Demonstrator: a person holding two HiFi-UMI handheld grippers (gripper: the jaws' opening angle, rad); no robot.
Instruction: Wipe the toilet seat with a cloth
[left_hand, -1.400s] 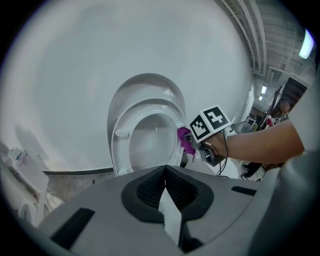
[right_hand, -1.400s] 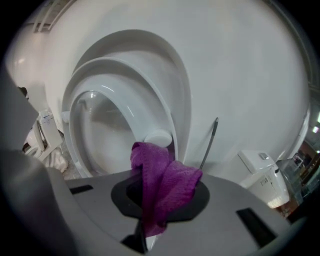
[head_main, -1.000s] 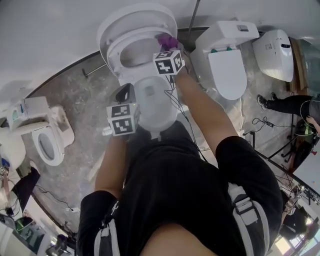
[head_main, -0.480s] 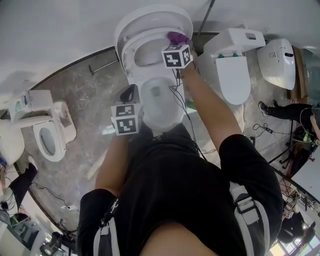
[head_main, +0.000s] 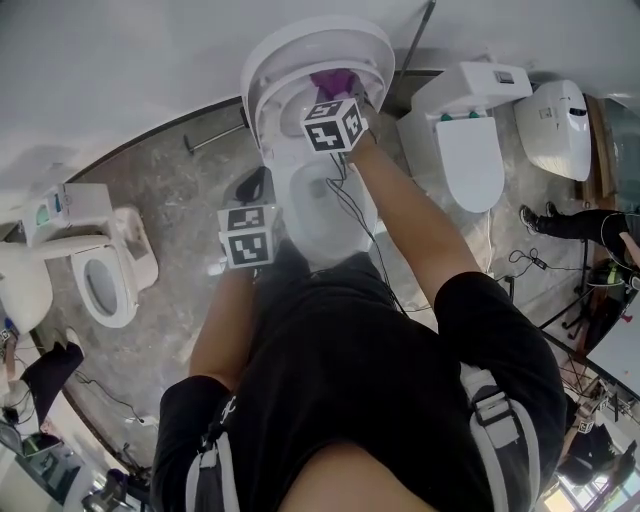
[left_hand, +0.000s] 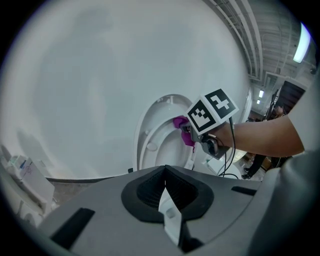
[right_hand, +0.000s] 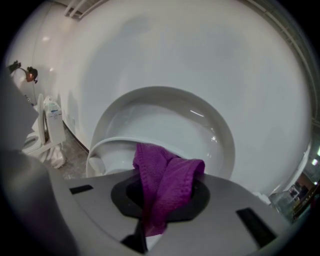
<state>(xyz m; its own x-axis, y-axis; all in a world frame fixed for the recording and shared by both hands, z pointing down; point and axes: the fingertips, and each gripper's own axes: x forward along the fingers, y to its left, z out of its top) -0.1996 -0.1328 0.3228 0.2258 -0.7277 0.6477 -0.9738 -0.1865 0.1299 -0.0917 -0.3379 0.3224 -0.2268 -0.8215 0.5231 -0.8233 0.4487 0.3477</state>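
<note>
- Purple cloth: bunched and folded, pinched between the closed jaws of the right gripper. Its long axis runs along the jaws, and the free fold points forward toward the raised toilet seat.
- In the left gripper view the cloth lies against the upper part of the upright seat ring, in front of the lid. Contact cannot be confirmed.
- Left gripper: jaws pressed together, nothing between them, held beside the bowl.
</note>
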